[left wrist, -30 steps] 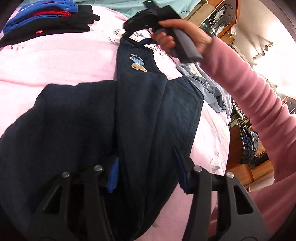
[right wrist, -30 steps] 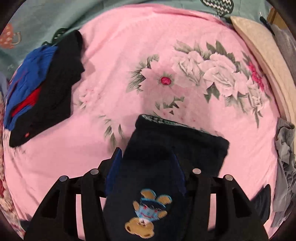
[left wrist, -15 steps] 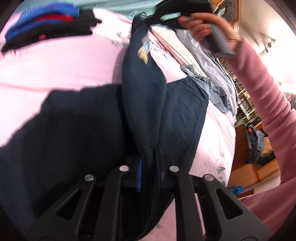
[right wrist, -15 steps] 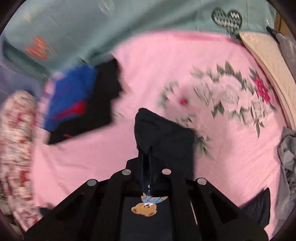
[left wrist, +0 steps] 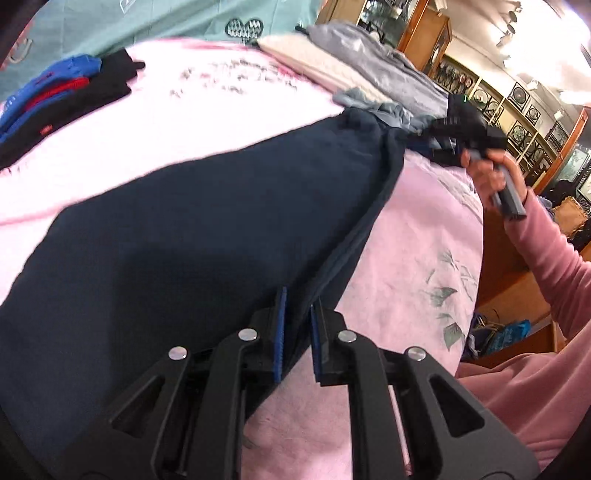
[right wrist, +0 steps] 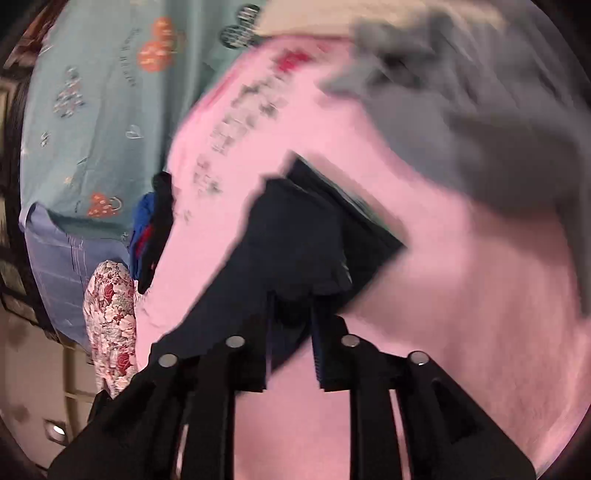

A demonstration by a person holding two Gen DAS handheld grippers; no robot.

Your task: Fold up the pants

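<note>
Navy pants [left wrist: 221, 221] lie along the pink bedspread [left wrist: 424, 240], one leg folded over the other. My left gripper [left wrist: 297, 306] is shut on their near edge, with cloth pinched between the blue pads. At the far end a hand in a pink sleeve holds my right gripper [left wrist: 439, 136] by the pants' end. In the blurred right wrist view the right gripper [right wrist: 291, 314] has its jaws opening. Navy pants [right wrist: 295, 240] cloth sits loosely between them and runs forward onto the bedspread [right wrist: 443, 332].
A stack of folded black, blue and red clothes [left wrist: 55, 99] sits at the far left of the bed. Grey garments [left wrist: 369, 66] are piled at the far side. A teal blanket [left wrist: 166, 26] lies behind, and wooden cabinets [left wrist: 517, 110] stand off the bed's right edge.
Both grippers closed on the pants. The right one then swept the raised leg across to the right and laid it down, and its jaws have begun to part. The left gripper shifted sideways.
</note>
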